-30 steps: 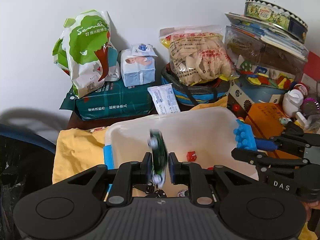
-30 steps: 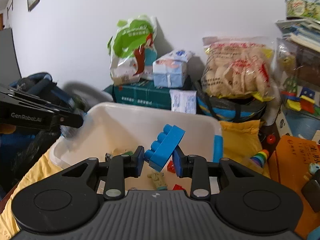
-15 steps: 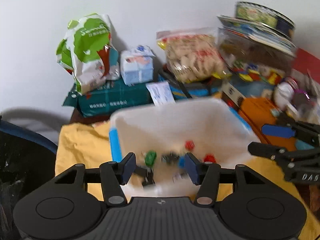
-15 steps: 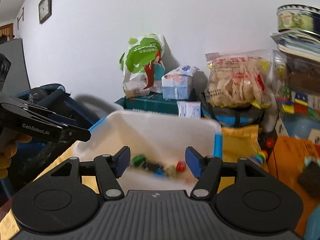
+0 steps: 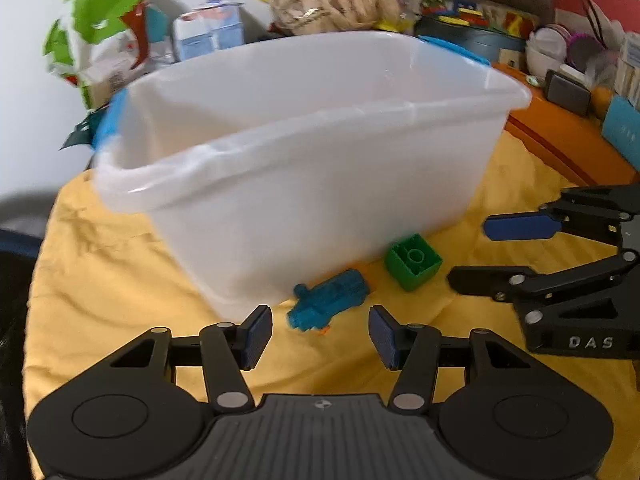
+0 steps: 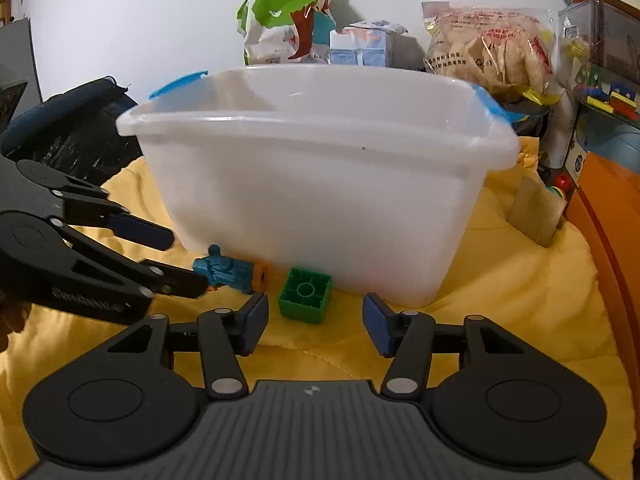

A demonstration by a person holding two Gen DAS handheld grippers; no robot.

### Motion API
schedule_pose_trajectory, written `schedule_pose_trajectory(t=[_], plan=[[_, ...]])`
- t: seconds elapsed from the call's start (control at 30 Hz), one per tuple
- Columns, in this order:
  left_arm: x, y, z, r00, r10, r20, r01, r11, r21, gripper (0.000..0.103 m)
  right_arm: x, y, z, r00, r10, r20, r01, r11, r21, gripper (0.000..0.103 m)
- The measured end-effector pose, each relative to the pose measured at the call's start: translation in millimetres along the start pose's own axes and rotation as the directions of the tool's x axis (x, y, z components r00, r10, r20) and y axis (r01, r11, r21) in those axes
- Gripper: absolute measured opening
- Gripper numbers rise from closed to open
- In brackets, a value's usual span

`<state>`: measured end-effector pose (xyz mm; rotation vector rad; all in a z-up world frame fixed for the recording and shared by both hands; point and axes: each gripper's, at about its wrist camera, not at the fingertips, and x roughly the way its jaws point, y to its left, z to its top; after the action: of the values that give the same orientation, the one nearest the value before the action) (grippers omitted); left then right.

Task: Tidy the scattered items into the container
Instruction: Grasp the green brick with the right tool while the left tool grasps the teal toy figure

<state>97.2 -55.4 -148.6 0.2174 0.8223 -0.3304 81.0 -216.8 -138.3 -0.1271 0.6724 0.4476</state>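
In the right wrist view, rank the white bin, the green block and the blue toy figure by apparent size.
1. White bin, by far the largest.
2-3. Green block and blue toy look about alike. The left gripper covers part of the toy, so I leave them unranked.

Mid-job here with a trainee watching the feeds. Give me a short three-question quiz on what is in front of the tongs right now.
1. True or false: the green block lies inside the white bin.
2. Which toy lies ahead of the left tongs? A) the blue toy figure B) a red ball C) a spoon
3. Fill in: the bin stands on a ____ cloth.

Key:
1. False; it lies on the cloth, outside the bin's near wall, ahead of the right tongs, whose jaws are closing with nothing between them.
2. A
3. Yellow
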Motion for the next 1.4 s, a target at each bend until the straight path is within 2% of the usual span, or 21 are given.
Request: schedule_pose_trajectory(t=[0.2,0.33,0.5,0.63,1.03,1.07,1.13,1.2,1.4], plan=[[21.6,3.0,2.6,1.000,-0.015,-0.025,0.016,1.000,0.020,0.057,-1.7,-4.8,-6.2,1.000,-0.006,-0.013,0.006,1.000,-0.010,0.055],[30.3,0.6,0.3,0.999,-0.033,-0.036,0.034,0.999,0.025,0.046,-1.6,-8.4,-7.6,1.000,-0.016,-0.009,0.016,1.000,-0.005,0.055],[30.6,-2.3,-1.3,0.999,-0.047,-0.026,0.047,0.999,0.012,0.045,1.6,-10.0,-8.6,1.000,-0.017,-0.011,0.017,1.000,0.009,0.055],[21.1,-1.7,-6.0,0.997,-0.071,-0.023,0.071,0.997,-0.011,0.033,6.6,-8.9,-8.5,1.000,-0.012,-0.011,0.013,1.000,0.015,0.055],[-6.6,22.1,-26.0,0.998,-0.049,-0.028,0.046,0.993,-0.106,0.033,33.5,8.6,-5.3,1.000,0.020,-0.005,-0.020,1.000,0.012,0.055],[-7.9,22.4,-28.2,0.999,-0.045,-0.030,0.041,0.993,-0.112,0.033,36.9,10.1,-5.1,1.000,0.013,-0.007,-0.013,1.000,0.013,0.055],[-6.9,23.4,-29.3,0.999,-0.040,-0.037,0.036,0.992,-0.123,0.033,45.1,11.2,-5.6,1.000,0.006,-0.020,-0.005,1.000,0.027,0.042],[-6.9,24.3,-30.9,0.998,-0.040,-0.041,0.034,0.991,-0.132,0.033,50.9,10.3,-6.6,1.000,-0.002,-0.027,0.003,0.999,0.041,0.034],[-13.0,24.8,-28.1,0.998,-0.050,-0.039,0.044,0.988,-0.149,0.033,31.9,8.0,-8.4,1.000,0.016,-0.011,-0.015,0.998,0.067,0.034]])
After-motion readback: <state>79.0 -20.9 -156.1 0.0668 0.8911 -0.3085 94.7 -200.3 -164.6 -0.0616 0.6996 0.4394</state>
